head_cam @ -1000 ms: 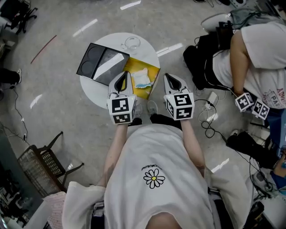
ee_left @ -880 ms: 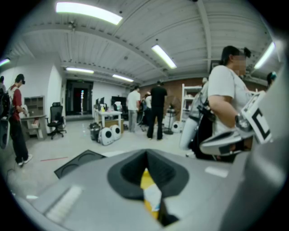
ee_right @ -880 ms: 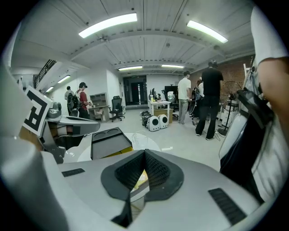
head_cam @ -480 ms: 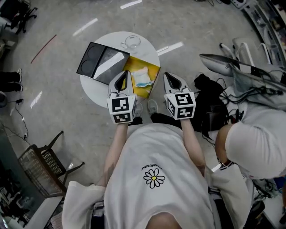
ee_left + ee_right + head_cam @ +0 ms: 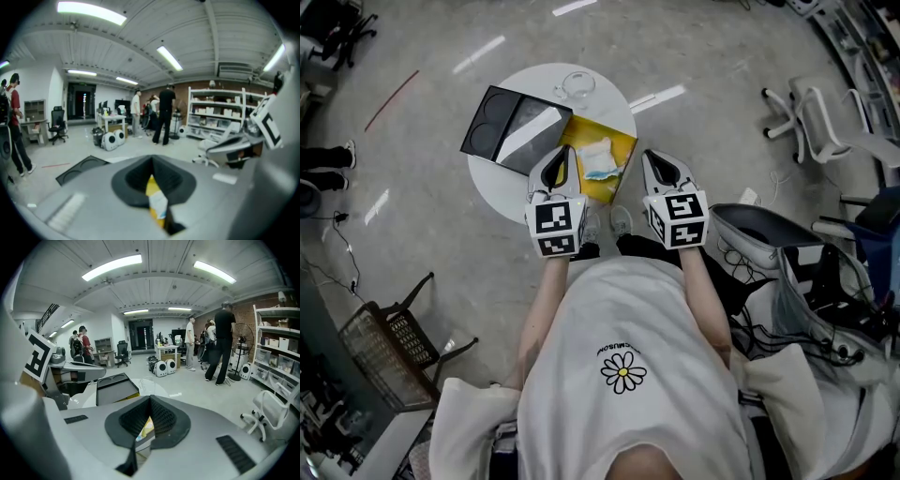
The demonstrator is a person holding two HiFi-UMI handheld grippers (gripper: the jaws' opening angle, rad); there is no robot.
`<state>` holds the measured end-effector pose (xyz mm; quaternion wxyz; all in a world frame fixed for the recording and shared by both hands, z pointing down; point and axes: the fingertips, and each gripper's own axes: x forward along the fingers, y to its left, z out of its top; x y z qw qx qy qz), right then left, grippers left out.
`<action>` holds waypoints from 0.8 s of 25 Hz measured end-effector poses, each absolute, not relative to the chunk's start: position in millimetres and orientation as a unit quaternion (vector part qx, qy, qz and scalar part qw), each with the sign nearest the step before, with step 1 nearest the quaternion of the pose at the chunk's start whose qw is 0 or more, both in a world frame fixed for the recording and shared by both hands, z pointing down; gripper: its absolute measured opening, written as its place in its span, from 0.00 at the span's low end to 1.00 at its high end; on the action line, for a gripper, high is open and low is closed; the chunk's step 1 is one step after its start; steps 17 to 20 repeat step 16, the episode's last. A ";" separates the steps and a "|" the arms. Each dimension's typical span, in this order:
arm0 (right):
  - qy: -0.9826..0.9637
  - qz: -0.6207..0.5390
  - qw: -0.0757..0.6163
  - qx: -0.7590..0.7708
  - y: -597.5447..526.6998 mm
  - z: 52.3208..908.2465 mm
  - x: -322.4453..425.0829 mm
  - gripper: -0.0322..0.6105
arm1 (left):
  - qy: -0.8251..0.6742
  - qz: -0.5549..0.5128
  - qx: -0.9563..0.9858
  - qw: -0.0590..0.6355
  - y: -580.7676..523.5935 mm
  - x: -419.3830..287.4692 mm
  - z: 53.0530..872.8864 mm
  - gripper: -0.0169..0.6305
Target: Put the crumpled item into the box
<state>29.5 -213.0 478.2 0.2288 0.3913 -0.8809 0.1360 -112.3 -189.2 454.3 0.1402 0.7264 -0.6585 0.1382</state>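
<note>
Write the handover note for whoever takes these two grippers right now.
Left gripper: shut, empty, at the near edge of the round table.
Right gripper: shut, empty, by the table's near right edge.
Crumpled item: white and blue, lying on the yellow piece, between the grippers and ahead of them.
Black box: open, to the left of the yellow piece.
Done: nothing yet; item not gripped.
Left: open a gripper, pick up the item, put it into the box.
</note>
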 end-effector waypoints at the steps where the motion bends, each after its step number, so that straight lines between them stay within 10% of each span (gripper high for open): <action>1: -0.881 0.136 0.228 0.391 -213.3 478.3 29.4 0.05 | -0.659 0.139 0.726 0.140 -189.3 -112.6 454.8 0.03; 20: -0.879 0.136 0.229 0.395 -218.2 478.8 32.9 0.05 | -0.659 0.139 0.725 0.142 -192.6 -113.6 456.7 0.03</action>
